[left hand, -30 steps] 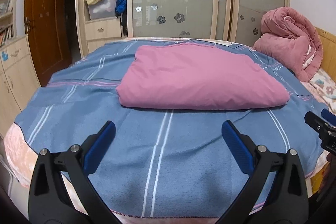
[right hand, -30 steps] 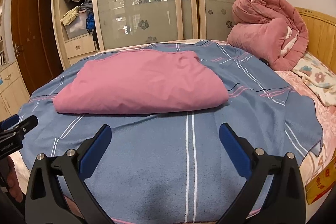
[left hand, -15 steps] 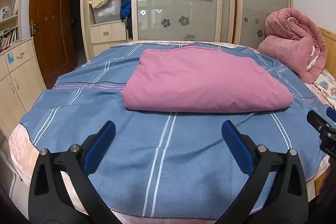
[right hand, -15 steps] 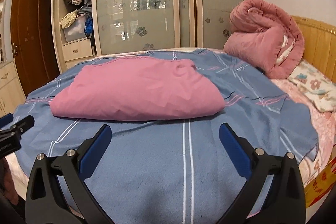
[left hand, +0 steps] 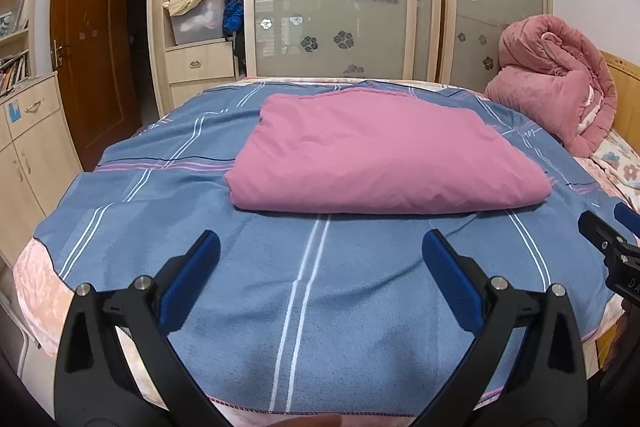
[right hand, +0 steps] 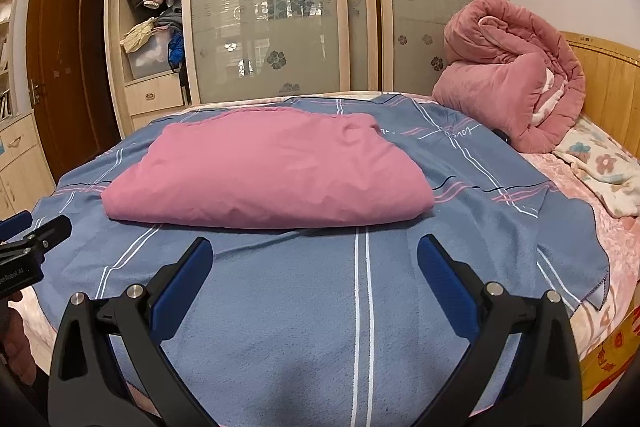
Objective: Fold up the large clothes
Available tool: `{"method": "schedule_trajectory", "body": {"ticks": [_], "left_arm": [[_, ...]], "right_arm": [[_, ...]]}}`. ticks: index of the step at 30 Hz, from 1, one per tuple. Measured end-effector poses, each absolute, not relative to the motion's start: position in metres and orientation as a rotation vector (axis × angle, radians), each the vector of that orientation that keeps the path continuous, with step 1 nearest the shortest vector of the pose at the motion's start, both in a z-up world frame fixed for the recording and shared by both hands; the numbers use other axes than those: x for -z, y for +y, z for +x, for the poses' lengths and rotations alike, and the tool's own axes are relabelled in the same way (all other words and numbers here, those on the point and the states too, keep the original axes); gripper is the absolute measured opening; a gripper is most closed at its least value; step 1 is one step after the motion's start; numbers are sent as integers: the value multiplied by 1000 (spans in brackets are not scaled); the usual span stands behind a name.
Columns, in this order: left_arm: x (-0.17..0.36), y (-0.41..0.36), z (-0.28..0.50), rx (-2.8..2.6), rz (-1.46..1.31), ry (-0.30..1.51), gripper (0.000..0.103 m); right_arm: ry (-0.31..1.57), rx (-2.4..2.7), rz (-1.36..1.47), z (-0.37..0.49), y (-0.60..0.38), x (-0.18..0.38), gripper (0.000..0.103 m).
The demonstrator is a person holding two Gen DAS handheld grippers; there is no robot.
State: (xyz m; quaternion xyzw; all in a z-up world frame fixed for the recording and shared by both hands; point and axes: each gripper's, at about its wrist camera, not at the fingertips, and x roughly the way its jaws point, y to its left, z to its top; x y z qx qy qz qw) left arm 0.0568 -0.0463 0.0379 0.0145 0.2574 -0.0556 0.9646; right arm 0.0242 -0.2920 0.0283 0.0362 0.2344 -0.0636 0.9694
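Left tool (left hand: 320, 255) & right tool (right hand: 316, 253) both gaping wide, gripping nothing, pulling back and rising vs 1 s ago. Pink garment (left hand: 384, 163) lying folded mid-bed on blue blanket (left hand: 320, 307), unmoved. Fold prob. finishing; tools retreating.

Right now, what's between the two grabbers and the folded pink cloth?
Only bare blue striped blanket lies between both open grippers and the folded pink cloth, in both wrist views.
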Motion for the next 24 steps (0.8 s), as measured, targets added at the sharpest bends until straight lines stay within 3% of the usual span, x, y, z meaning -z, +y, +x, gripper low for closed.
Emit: {"method": "schedule_trajectory", "body": {"ticks": [24], "left_arm": [[-32,-54,57,110,60,543,101]], "right_arm": [[494,108,69,24,-290,-28,102]]}}
